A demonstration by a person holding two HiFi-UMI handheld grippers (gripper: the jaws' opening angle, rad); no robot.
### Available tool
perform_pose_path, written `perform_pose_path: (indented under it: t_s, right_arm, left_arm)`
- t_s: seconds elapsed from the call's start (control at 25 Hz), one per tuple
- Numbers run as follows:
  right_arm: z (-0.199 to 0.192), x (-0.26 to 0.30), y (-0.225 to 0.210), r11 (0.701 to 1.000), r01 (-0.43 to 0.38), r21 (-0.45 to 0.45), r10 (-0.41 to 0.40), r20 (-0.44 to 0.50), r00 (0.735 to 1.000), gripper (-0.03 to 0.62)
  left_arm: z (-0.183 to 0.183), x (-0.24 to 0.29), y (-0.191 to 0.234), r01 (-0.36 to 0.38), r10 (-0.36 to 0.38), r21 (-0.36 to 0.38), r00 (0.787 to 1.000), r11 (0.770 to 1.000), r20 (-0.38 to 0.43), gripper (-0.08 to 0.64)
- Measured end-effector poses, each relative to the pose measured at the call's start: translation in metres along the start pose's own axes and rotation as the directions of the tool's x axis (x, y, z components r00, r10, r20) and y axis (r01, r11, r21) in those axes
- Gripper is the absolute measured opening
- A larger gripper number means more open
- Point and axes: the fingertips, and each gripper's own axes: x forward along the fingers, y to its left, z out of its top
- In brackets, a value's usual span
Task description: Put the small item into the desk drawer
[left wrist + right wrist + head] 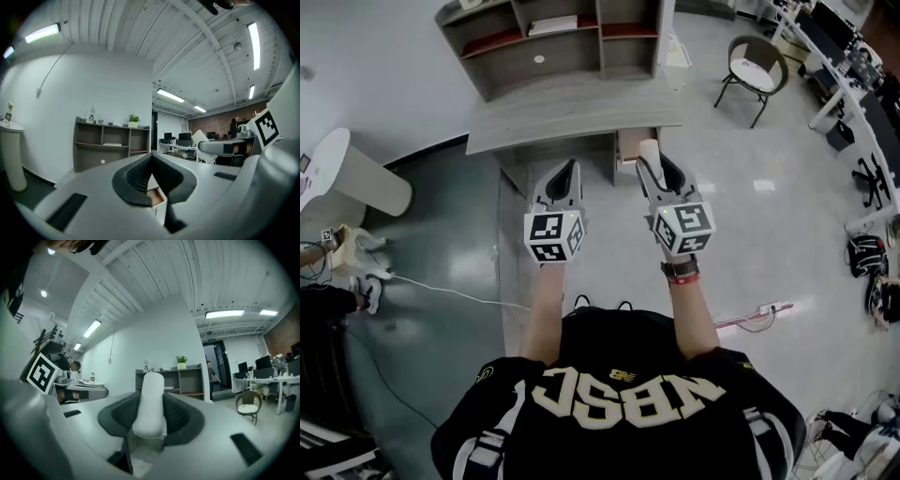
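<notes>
My right gripper (650, 159) is shut on a small white rounded cylinder (648, 150), which stands upright between the dark pads (180, 416) and sticks out past the tips in the right gripper view (150, 404). It hangs in the air just in front of the grey desk (572, 114), over the open drawer (628, 150) under the desk's right side. My left gripper (567, 169) is held level beside it, its jaws meeting at the tips with nothing held (151, 157). The drawer's brown inside (155, 198) shows through the gap below the tips.
A shelf unit (553, 37) stands on the desk's back. A chair (757, 70) is at the right, a white round table (342, 173) at the left. A white cable (441, 291) and a power strip (769, 307) lie on the floor.
</notes>
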Motion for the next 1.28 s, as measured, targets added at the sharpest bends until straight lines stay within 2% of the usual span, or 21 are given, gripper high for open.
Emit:
perform_pose_path:
  t_s: [0.2, 0.4, 0.68, 0.92, 1.28]
  right_arm:
    - [-0.006, -0.013, -0.004, 0.999, 0.004, 0.05, -0.004, 0.012, 1.0, 0.153]
    - [-0.021, -0.016, -0.004, 0.997, -0.011, 0.073, 0.013, -0.022, 1.0, 0.153]
    - [-0.03, -0.003, -0.019, 0.995, 0.008, 0.098, -0.005, -0.033, 0.999, 0.153]
    - [-0.04, 0.038, -0.037, 0.995, 0.031, 0.096, -0.026, -0.051, 0.998, 0.153]
    - [-0.011, 0.136, -0.085, 0.993, 0.085, 0.082, -0.084, -0.016, 0.996, 0.153]
  left_arm:
    - [-0.005, -0.01, -0.018, 0.006, -0.006, 0.002, 1.0, 1.0, 0.006, 0.008]
    - [-0.017, -0.011, -0.029, 0.009, -0.009, 0.001, 1.0, 1.0, -0.017, 0.008]
    - [-0.028, 0.012, -0.033, 0.049, -0.05, -0.006, 0.998, 0.999, -0.029, 0.008]
    - [-0.033, 0.058, -0.012, 0.084, -0.085, -0.033, 0.996, 0.996, -0.01, 0.008]
    - [-0.011, 0.167, 0.034, 0.183, -0.182, -0.024, 0.982, 0.983, 0.041, 0.008]
